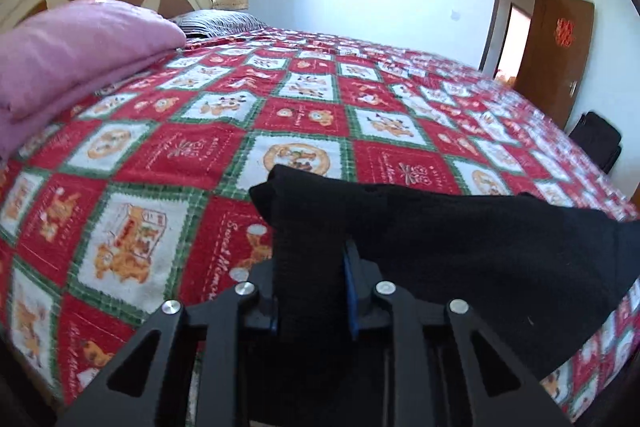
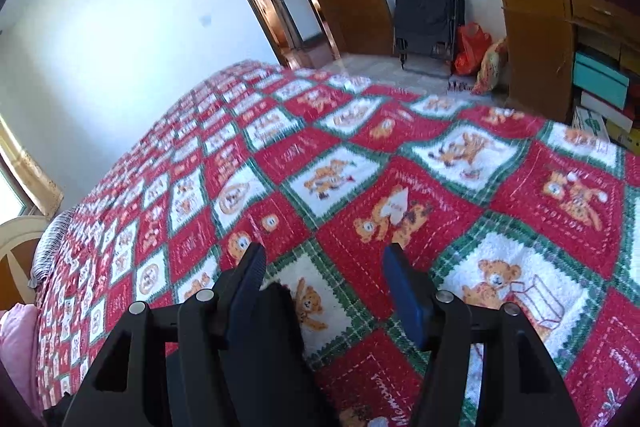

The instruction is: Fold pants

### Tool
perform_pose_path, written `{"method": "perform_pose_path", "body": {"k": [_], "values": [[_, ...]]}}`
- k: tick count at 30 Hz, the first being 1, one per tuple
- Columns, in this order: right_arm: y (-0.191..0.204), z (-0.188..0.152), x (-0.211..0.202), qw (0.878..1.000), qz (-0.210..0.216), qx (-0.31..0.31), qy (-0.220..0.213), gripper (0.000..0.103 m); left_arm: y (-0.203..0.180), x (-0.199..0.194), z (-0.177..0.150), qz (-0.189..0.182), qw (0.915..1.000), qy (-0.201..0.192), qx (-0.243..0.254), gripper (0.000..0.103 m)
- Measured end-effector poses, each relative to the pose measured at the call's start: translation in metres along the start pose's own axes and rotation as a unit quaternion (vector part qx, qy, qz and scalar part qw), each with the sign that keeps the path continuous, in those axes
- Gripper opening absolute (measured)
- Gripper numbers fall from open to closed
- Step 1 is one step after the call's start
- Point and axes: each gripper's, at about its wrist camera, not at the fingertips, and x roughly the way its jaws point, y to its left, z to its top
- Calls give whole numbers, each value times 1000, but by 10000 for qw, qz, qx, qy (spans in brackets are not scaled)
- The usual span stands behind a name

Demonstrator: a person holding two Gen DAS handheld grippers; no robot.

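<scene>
Left gripper (image 1: 310, 291): clamped on a thick bunched fold of the black knit pants (image 1: 440, 247), pointing down over the red, white and green bear-print quilt (image 1: 180, 147).
Pants: draped rightward from that pinch across the quilt's near part.
Right gripper (image 2: 324, 283): jaws apart, gripping nothing, a dark cloth edge beside its left finger.
Doing it well: likely pinch the opposite edge, then lift both evenly.

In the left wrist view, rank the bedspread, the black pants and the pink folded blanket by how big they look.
1. bedspread
2. black pants, though nearness to the camera inflates them
3. pink folded blanket
</scene>
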Motion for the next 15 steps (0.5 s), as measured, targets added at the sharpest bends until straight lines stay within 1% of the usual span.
{"method": "perform_pose_path", "body": {"k": [1, 2, 3, 4, 5, 7, 9, 10, 11, 12, 13, 15], "values": [[2, -1, -7, 9999, -29, 5, -103, 62, -2, -1, 1, -20, 10000, 16, 80, 29], [5, -3, -14, 9998, -40, 7, -194, 62, -3, 0, 2, -6, 9999, 28, 134, 37], [11, -8, -23, 9995, -26, -4, -303, 62, -5, -2, 5, 180, 9996, 47, 197, 45], [18, -12, -28, 9994, 8, -32, -357, 63, -5, -5, 7, 356, 9991, 18, 221, 56], [30, -19, -34, 9992, 84, -117, -365, 64, -5, -12, 10, 453, 9986, -105, 240, 56], [59, -35, -40, 9984, 372, -384, -198, 64, -8, -29, 14, 486, 9977, -339, 332, 56], [103, -60, -41, 9929, 846, -809, 195, 64, -18, -45, 14, 430, 9964, -543, 490, 58], [125, -75, -42, 9883, 1046, -1036, 406, 64, -24, -52, 12, 360, 9958, -615, 574, 64], [147, -89, -42, 9820, 1262, -1267, 613, 64, -29, -55, 10, 321, 9954, -652, 629, 68], [177, -112, -43, 9699, 1600, -1606, 893, 64, -37, -59, 5, 211, 9948, -669, 737, 69], [196, -128, -45, 9606, 1816, -1815, 1063, 64, -46, -59, -1, 102, 9944, -609, 861, 69], [251, -179, -51, 9230, 2559, -2361, 1642, 64, -58, -55, -11, -24, 9934, -503, 1027, 69]]}}
